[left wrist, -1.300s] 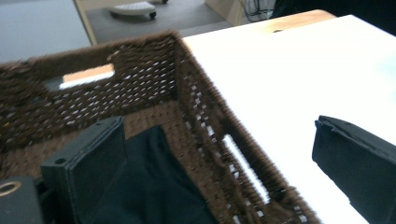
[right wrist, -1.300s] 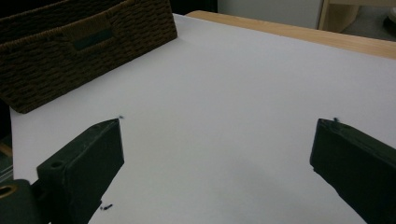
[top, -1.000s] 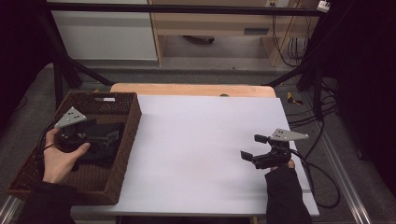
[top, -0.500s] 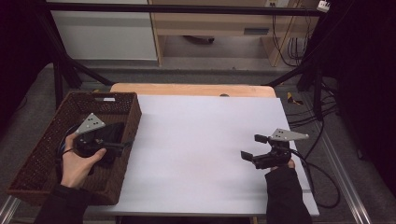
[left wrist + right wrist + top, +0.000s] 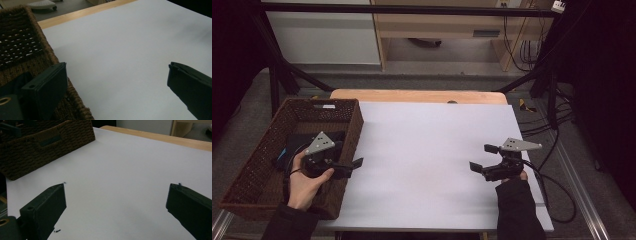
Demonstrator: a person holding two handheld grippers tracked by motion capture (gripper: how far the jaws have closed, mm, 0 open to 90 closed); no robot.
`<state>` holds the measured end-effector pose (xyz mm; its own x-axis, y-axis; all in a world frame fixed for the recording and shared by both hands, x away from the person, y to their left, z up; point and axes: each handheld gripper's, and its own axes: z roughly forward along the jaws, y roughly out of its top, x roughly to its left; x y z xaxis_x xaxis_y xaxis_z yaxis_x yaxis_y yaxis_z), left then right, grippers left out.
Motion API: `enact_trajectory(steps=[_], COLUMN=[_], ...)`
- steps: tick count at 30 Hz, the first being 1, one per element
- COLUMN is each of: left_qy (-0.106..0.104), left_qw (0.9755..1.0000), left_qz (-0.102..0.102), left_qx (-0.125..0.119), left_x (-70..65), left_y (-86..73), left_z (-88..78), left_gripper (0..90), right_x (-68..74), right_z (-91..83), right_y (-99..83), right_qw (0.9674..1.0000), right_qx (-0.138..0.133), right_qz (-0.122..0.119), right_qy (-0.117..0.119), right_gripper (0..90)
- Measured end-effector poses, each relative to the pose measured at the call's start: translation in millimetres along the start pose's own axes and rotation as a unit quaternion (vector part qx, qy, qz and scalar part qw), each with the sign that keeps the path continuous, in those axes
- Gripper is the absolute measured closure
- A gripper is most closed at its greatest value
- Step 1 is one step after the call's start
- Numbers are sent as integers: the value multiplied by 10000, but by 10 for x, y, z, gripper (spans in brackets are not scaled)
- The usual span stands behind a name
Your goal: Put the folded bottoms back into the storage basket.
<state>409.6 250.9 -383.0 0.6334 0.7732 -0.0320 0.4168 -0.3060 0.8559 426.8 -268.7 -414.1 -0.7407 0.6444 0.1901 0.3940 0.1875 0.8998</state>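
basket (image 5: 259, 162): brown wicker, at the table's left edge; its right wall runs directly under the left jaws, one jaw over the rim, the other out over the white sheet
dark item (image 5: 298, 145): lies inside basket, behind the left jaws, kind unclear
left gripper (image 5: 352, 167): jaws wide, nothing between them, pointing out of the basket toward the sheet
right gripper (image 5: 484, 159): jaws wide, empty, low over the sheet, well apart from basket
white sheet (image 5: 427, 150): covers the table, bare ahead of both jaw pairs
basket from right jaws (image 5: 45, 143): far ahead, to the left

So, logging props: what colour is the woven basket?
Dark brown basket, clearest in the high view.
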Motion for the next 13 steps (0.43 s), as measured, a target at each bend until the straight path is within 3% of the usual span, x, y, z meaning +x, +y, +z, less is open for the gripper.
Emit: enact_trajectory(steps=[13], left_qy=[-39], left_qw=[10000], left_qz=[59], left_qx=[35], left_x=[-30], left_y=[-88], left_z=[41], left_gripper=[25], right_x=[-5], right_z=[5], right_y=[-6], right_qw=[10000], right_qx=[2], right_qz=[1], right_qy=[19], right_gripper=[30])
